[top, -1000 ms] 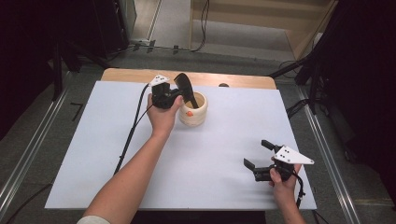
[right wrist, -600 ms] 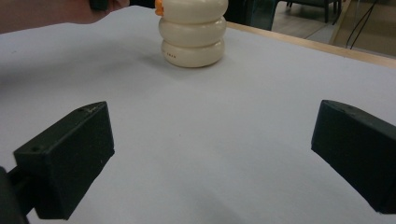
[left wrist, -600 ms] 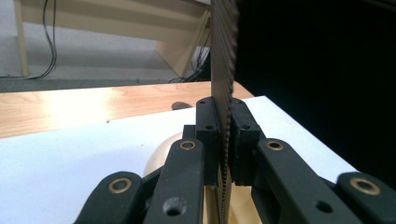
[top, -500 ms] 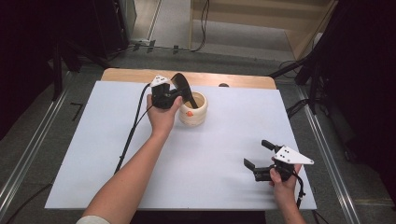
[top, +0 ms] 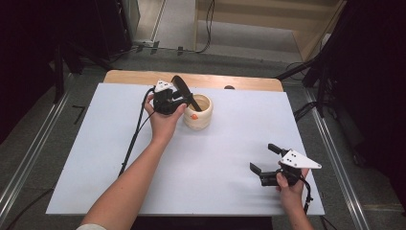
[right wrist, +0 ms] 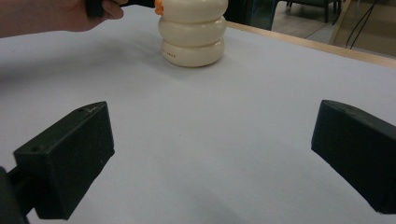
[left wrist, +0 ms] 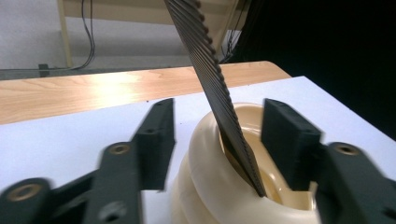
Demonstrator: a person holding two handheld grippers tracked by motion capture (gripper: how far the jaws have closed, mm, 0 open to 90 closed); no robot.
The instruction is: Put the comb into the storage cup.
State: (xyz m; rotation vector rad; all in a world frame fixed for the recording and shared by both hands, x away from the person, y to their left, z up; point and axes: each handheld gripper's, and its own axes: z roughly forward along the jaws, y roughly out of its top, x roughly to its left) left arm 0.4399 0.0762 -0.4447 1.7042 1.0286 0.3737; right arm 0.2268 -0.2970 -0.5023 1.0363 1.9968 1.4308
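Left gripper (left wrist: pixel 217 140) fingers newly parted beside ribbed strip (left wrist: pixel 210 79).

- Left gripper (top: pixel 184 101) at the cream pot (top: pixel 198 111), jaws just opening, a dark ribbed strip (top: pixel 183 90) leaning in the pot.
- Right gripper (top: pixel 264 161) apart, jaws wide, over the white table (top: pixel 230 158).

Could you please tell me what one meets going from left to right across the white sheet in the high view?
Black cable → left hand-held gripper, jaws just opened around the black ribbed comb → cream ringed ceramic pot → right hand-held gripper, open.
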